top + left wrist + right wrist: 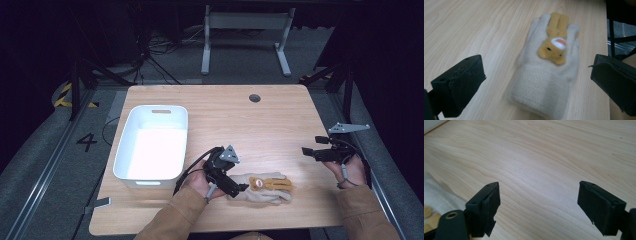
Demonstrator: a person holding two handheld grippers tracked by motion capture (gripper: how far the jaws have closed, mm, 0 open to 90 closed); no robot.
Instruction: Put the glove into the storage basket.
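Jaws wide on both grippers, nothing held. Left gripper [244, 187] low over cuff end of cream glove [262, 189], pads either side of the cuff in left gripper view, not pressing. Glove [544, 75] flat on desk [260, 130] near front edge, bear patch up, fingers pointing away from left gripper. Right gripper [306, 150] well apart, over bare wood. White bin [150, 145] to the left, holding nothing. Probably early: no grasp yet, then lift, likely drop into bin.
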